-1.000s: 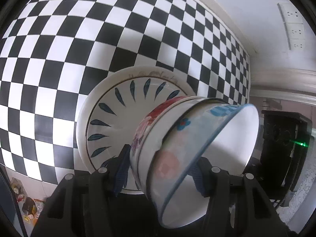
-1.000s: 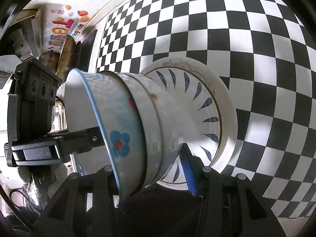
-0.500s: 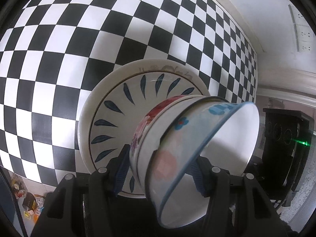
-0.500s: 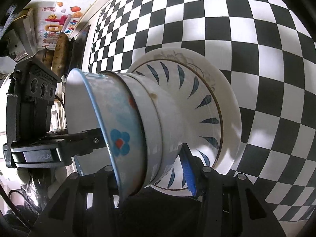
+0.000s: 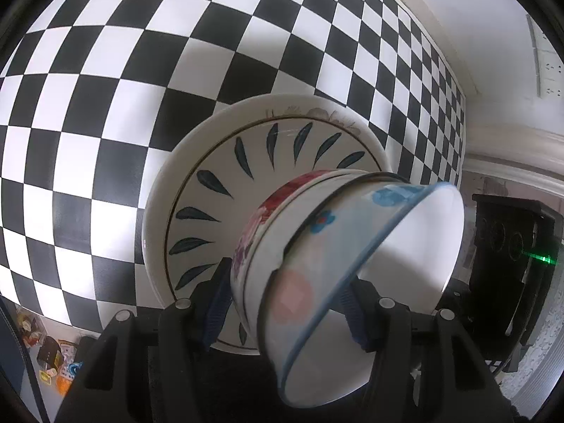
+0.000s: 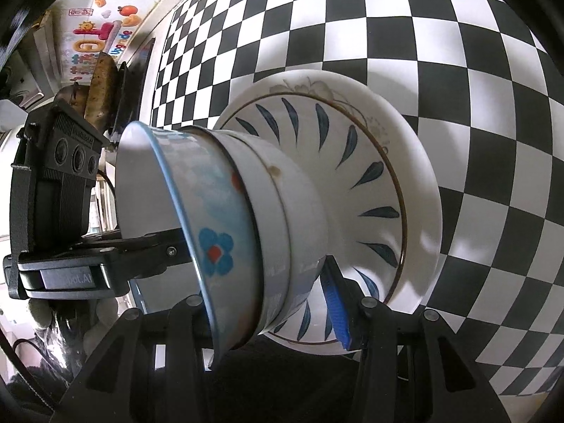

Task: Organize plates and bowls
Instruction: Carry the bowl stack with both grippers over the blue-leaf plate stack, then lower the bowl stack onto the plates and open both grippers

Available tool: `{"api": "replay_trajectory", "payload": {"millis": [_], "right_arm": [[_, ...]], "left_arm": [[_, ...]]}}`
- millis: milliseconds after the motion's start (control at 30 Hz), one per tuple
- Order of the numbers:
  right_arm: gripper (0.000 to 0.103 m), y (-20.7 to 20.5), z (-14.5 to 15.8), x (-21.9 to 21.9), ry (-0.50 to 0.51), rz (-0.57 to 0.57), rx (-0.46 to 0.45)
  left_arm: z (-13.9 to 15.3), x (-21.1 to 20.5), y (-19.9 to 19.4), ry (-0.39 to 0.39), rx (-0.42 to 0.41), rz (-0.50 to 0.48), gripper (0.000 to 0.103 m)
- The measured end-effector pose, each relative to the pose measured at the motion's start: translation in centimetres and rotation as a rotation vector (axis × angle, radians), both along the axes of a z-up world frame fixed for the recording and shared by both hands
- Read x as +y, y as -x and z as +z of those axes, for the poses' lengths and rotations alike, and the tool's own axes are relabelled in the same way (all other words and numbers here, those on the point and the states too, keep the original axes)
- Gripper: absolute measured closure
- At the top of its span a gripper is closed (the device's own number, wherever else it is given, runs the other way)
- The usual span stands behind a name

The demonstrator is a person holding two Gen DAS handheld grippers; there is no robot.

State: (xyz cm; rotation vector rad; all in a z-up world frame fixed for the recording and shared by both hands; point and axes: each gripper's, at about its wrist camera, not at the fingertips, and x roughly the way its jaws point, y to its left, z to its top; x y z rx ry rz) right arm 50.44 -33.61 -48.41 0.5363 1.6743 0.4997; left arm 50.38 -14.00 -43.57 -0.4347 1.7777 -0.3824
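A black-and-white checkered table (image 5: pixel 105 105) fills most of both views. On it, or just above it (contact cannot be told), sit stacked plates (image 5: pixel 197 190): a wide white one below and a smaller one with dark blue leaf marks on top.

A nest of bowls (image 5: pixel 338 246) stands at the middle of the plates. The lowest bowl has red and purple flowers, a plain white one sits in it, and the top one has a thin blue rim and a blue flower. The fisheye makes the stack look tipped sideways.

The left tongs (image 5: pixel 285 303) straddle the bowls from one side, blue pads close against the bowl walls; they appear to grip the bowls, though firm contact is not certain. The right tongs (image 6: pixel 268 303) do the same from the opposite side, one blue pad (image 6: pixel 335 303) showing beside the lowest bowl. In the right view the left tool's black body reaches in at the top bowl's rim.

Judging by looks, everything is glazed ceramic: stiff, heavy when stacked, slick and breakable. The safest hold would be low on the bowl walls from both sides, kept level so the nested bowls do not slide.
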Motion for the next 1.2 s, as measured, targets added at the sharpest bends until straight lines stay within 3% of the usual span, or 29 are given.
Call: {"api": "replay_trajectory", "payload": {"millis": [667,1100,1200], "right_arm": [[0.056,-0.1,-0.2,-0.1,0.037,0.019,-0.003],[0.055,-0.8,3.6,0.6,0.193,0.081,-0.109],[0.050,-0.5,4.5,0.7,0.227,0.091,-0.131]], "left_arm": [[-0.2,-1.1,0.2,-0.049,-0.008,-0.010,0.049],[3.8,-1.2,1.2,-0.230,-0.169,-0.026,0.048],[4.5,-0.8,1.7,-0.247,-0.194,-0.027,0.048]]}}
